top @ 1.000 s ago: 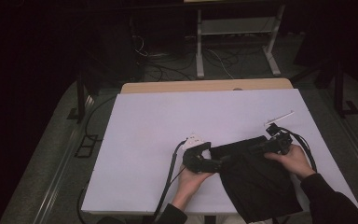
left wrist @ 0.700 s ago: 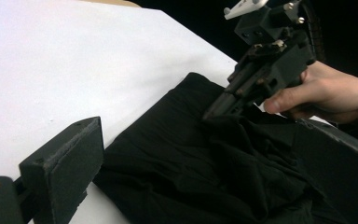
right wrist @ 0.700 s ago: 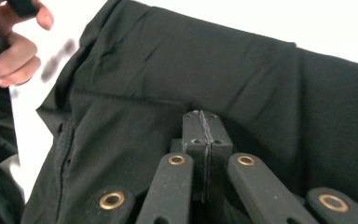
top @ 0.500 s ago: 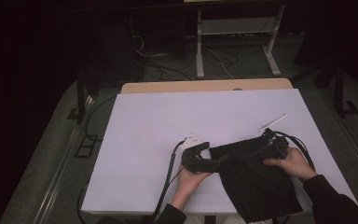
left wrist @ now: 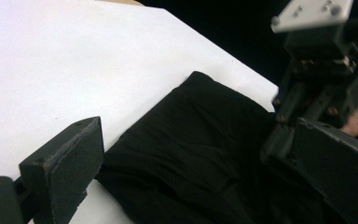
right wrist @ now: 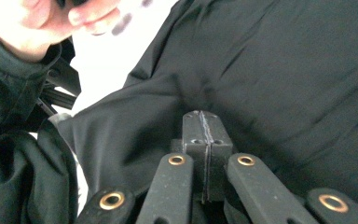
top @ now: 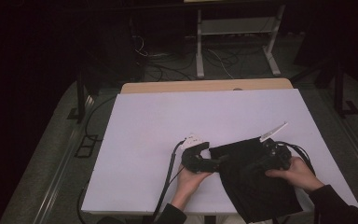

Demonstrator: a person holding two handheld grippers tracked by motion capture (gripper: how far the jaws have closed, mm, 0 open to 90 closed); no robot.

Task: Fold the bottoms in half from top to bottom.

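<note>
Black cloth (top: 256, 186), creased, matte, folded

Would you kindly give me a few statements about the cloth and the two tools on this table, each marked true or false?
1. The black cloth lies on a white table. True.
2. The right tool has its jaws wide open. False: they are pressed together, with the cloth right in front of them.
3. The left tool stands open, with the cloth's edge between its jaws. True.
4. The cloth lies at the far left corner of the table. False: it lies at the near right, partly over the front edge.
5. A red cup stands beside the cloth. False: none is there.
</note>
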